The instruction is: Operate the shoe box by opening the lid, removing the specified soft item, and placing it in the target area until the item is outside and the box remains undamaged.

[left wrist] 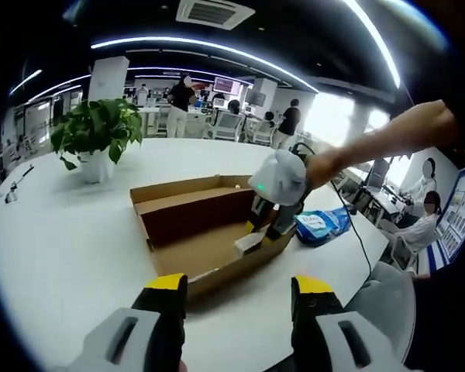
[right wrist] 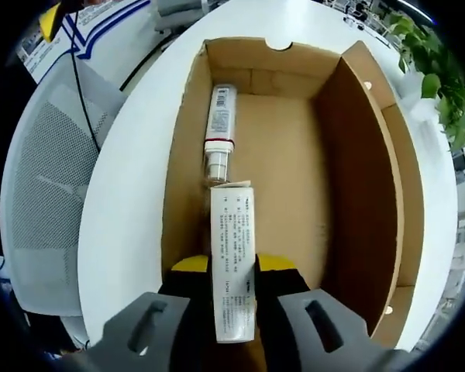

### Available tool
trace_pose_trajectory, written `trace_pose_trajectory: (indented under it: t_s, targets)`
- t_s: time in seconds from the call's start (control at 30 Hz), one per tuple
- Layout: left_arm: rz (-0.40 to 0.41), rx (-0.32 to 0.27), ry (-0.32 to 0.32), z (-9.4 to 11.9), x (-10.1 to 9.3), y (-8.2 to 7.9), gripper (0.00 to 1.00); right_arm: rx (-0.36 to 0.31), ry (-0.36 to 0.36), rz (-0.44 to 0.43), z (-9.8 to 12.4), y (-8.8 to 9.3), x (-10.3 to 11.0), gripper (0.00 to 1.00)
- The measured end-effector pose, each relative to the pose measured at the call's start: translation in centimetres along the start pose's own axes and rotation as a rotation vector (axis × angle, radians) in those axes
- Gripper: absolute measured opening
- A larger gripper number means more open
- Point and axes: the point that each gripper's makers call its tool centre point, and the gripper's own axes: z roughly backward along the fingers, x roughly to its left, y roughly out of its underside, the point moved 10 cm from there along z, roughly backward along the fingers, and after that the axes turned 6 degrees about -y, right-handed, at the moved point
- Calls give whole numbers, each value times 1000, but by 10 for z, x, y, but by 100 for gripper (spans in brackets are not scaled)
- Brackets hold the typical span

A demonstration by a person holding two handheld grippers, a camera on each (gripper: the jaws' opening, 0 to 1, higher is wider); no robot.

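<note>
The right hand-held gripper (right wrist: pixel 232 267) clamps a tube (right wrist: pixel 232 263) by its flat crimped end, at 6 o'clock inside the open shoe box (right wrist: pixel 364 186). It looks light, soft and squashable; grip gently. The left hand-held gripper (left wrist: pixel 236 298) hovers released over the table (left wrist: pixel 70 232).

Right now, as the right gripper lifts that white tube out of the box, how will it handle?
The white tube looks soft and may flex between the right gripper jaws. Long past the jaws, it could droop or swing. Probably light; its smooth printed skin might slip.
</note>
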Motion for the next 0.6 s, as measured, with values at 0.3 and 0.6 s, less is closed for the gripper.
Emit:
trace_pose_trajectory:
  t_s: [0.3, 0.6]
  targets:
    - [-16, 34, 15, -4, -4, 0, 57, -68, 68, -37, 31, -1, -1, 18]
    - [-49, 55, 39, -3, -11, -2, 58, -133, 148, -78, 77, 4, -1, 17]
